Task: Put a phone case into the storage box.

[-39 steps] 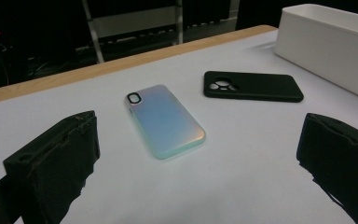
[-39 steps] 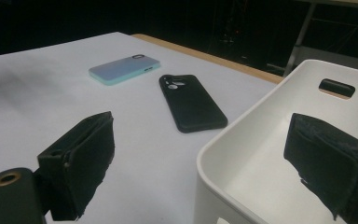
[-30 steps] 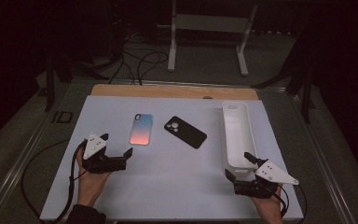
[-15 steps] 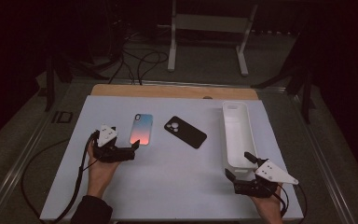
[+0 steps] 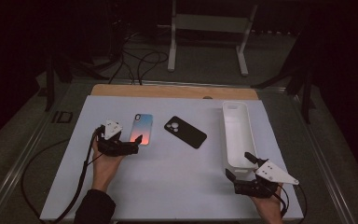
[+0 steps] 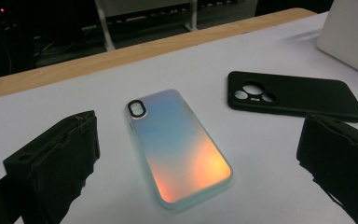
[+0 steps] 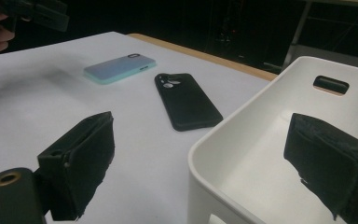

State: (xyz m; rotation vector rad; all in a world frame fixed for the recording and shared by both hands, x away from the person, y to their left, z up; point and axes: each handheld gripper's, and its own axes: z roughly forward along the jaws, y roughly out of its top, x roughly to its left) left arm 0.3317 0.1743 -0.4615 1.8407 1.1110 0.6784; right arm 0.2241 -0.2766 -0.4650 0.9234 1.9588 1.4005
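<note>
— Dark floor and a metal stand are seen behind the white counter [image 5: 168, 186]; what is laid out on it?

— A long white bin [image 5: 237, 135] is set just ahead of the right tool [image 5: 240, 169], whose jaws are spread wide around the bin's near corner, nothing gripped. It seems to be kept there as the drop place.

— And the left tool [image 5: 135, 145]?

— It is held low with jaws released, nothing between them. The iridescent phone case [image 6: 179, 144] is lying flat, camera cutout away, straight ahead of it and framed by both jaws; a pick-up is judged to be lined up.

— Is anything found in the way?

— A black phone case [image 6: 293, 95] lies beyond the left tool's right jaw, apart from the iridescent one, between it and the bin. It would have to be cleared when carrying across.
</note>
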